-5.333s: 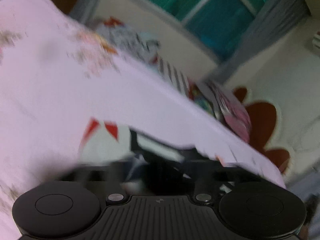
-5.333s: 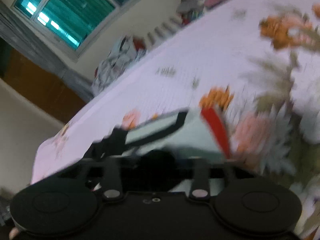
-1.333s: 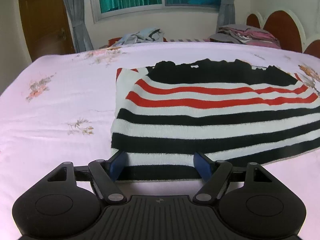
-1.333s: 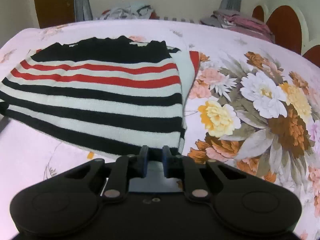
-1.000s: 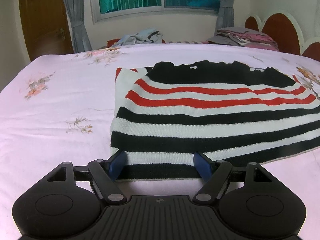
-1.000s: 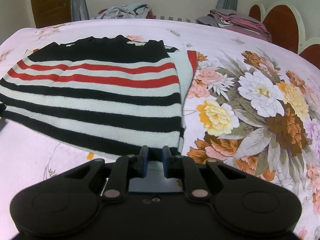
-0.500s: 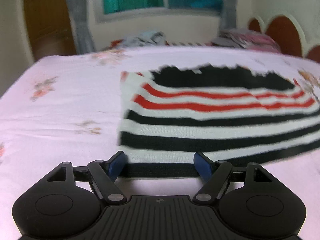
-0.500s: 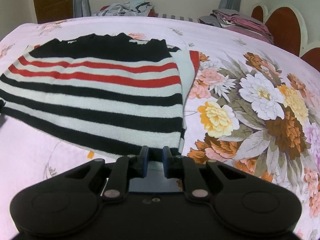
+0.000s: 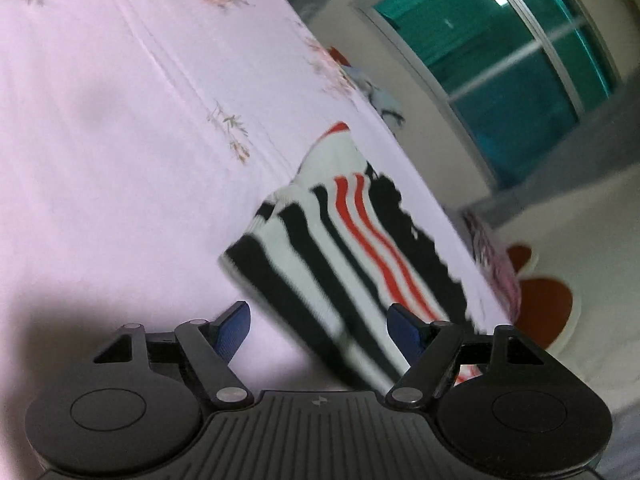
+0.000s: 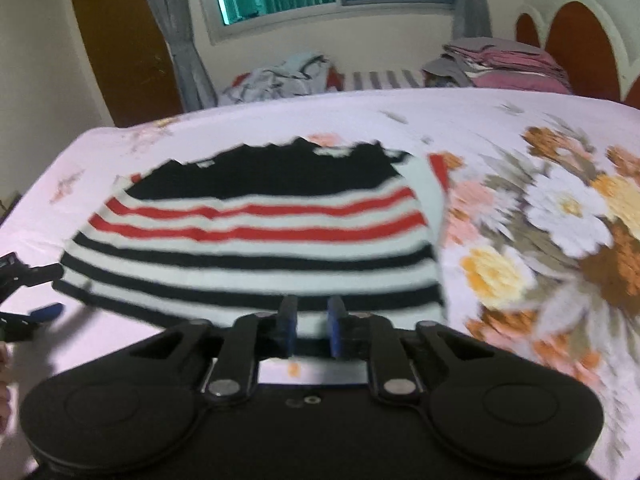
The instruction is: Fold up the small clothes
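Observation:
A folded black, white and red striped sweater (image 10: 260, 216) lies flat on the bed. My right gripper (image 10: 312, 320) is at the sweater's near hem, right of the middle. Its jaws are closing, with only a narrow gap and the hem's edge between the pads. In the left wrist view the picture is tilted and the sweater (image 9: 340, 232) runs diagonally. My left gripper (image 9: 318, 312) stands wide open, its blue pads on either side of the sweater's near left corner and not pressing on it. The right wrist view also shows the left gripper (image 10: 60, 289) at the far left, beside that corner.
The bed sheet (image 10: 540, 140) is pink with large flowers on the right. A loose clothes pile (image 10: 280, 76) and a folded stack (image 10: 504, 64) sit at the far edge. Red headboard panels (image 10: 580, 48) stand at the right. A hand (image 10: 3, 364) shows at the left edge.
The left gripper has rolled sharply and moved in on the sweater's near left corner, still wide open. The right gripper has risen a little at the hem, and its picture is now blurred.

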`<state>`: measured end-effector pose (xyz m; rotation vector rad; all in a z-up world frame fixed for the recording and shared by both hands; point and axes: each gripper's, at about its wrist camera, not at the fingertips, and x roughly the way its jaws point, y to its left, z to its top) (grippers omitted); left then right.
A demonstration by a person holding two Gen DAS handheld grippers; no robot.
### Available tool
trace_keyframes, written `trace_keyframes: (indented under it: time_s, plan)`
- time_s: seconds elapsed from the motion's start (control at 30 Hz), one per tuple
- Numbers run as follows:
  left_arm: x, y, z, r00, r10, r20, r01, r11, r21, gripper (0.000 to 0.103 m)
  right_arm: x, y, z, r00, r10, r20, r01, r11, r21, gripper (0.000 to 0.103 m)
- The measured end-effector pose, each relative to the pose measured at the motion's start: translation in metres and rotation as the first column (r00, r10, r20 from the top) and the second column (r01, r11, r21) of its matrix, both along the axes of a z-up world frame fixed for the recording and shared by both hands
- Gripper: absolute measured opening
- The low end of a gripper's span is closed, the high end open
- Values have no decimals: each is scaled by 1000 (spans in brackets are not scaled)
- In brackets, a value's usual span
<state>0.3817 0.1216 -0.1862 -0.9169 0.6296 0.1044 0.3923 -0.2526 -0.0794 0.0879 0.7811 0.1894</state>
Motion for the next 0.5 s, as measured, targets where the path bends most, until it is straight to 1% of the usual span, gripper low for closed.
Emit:
trace_keyframes:
  time_s: [0.03,0.07,0.1,0.13,0.2,0.27,0.3,0.33,0.37,0.47,0.5]
  plan:
    - [5,0,-1,1000,13,4,-13,1000,0,70,9,5,0,1000,1,-4,-1,1000,8,3]
    - [10,0,-3,999,36,1,-36,999,9,53,17,8,0,1000,1,-6,-1,1000,14,2]
    - [15,1,-8,998,66,-10,-66,998,8,47,25,12,-1,1000,3,-10,-3,1000,24,2]
    - [17,3,-12,996,92,-4,-92,996,-7,43,35,17,-3,1000,6,-18,-6,999,39,1]
    - [21,8,-20,991,131,25,-129,989,-70,43,53,28,-7,999,18,-31,-17,999,51,1]
    - [26,10,-22,989,143,41,-139,987,-85,44,66,40,-11,998,40,-39,-38,998,58,1]
    - [28,10,-23,988,148,46,-143,985,-93,47,74,47,-13,998,53,-42,-50,997,63,1]
    - [30,10,-24,987,147,62,-140,985,-104,54,82,54,-16,997,64,-46,-61,996,64,1]
    - [33,10,-23,987,148,69,-141,985,-101,55,88,60,-19,996,69,-51,-66,996,62,1]
    - [48,7,-20,988,146,56,-143,988,-59,55,107,73,-26,995,70,-65,-66,995,73,1]
    - [52,7,-19,988,148,49,-145,988,-51,53,110,76,-28,995,74,-67,-69,995,74,1]
